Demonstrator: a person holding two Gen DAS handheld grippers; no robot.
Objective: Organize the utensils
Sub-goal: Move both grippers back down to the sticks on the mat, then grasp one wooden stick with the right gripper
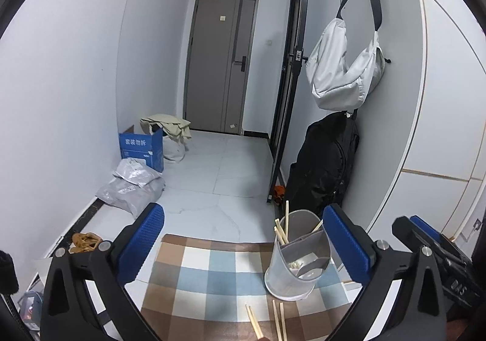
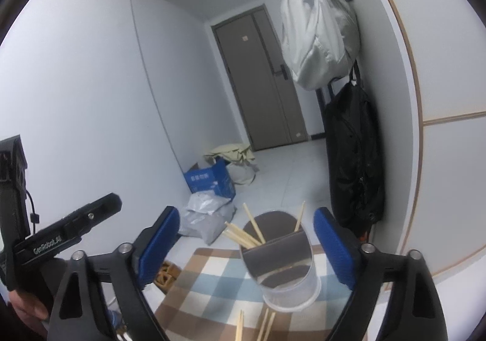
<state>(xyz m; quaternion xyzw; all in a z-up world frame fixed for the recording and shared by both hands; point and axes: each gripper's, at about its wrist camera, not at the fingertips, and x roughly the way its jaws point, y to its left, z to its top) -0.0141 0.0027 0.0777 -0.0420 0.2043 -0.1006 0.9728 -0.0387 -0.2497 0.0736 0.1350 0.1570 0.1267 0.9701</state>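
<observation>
Both your left gripper (image 1: 243, 247) and right gripper (image 2: 246, 243) stand with ribbed blue pads spread wide, nothing between them. Loose wooden chopsticks (image 1: 267, 321) lie on the checked cloth (image 1: 212, 274); beyond, the divided metal holder (image 1: 299, 259) stands with more inside. Farther off: pale floor tiles (image 1: 227, 165), grey door (image 1: 221, 64).

Utensil holder (image 1: 299, 262) and chopsticks on the checked cloth (image 1: 212, 277)

The holder is a silvery mesh cylinder, upright, split by a grey divider into compartments; several pale wooden chopsticks (image 2: 243, 233) stand in its far compartment, leaning outward past the rim; a spoon (image 1: 309, 269) lies in the near one; more loose chopsticks (image 1: 278, 322) lie flat on the cloth just in front of the holder's base.
</observation>
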